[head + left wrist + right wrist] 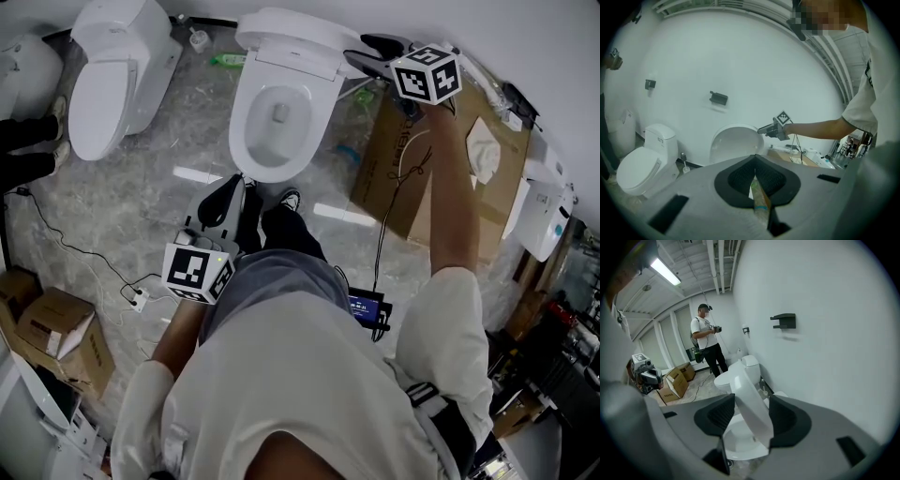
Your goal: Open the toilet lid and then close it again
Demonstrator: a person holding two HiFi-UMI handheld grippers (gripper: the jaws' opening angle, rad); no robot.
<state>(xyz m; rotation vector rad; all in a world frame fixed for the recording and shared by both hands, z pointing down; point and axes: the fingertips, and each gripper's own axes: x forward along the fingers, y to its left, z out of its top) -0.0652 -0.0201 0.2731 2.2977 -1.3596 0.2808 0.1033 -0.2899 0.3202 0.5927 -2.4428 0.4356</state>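
Observation:
The white toilet (277,122) stands in front of me with its bowl uncovered and its lid (286,26) raised near the wall. My right gripper (361,52) reaches to the lid's right edge. In the right gripper view the lid (749,401) runs slantwise between the wide-apart jaws of that gripper (752,405), with gaps showing on both sides. The left gripper view shows the lid (736,143) upright and the right gripper (766,130) at its top right. My left gripper (225,187) hangs low near my legs, short of the bowl, its jaws (755,161) closed to a thin slit.
A second toilet (112,75) with its lid down stands to the left. A large cardboard box (412,178) lies right of the bowl, more boxes (56,328) at lower left, and cables (75,253) cross the floor. Another person (707,345) stands farther along the wall.

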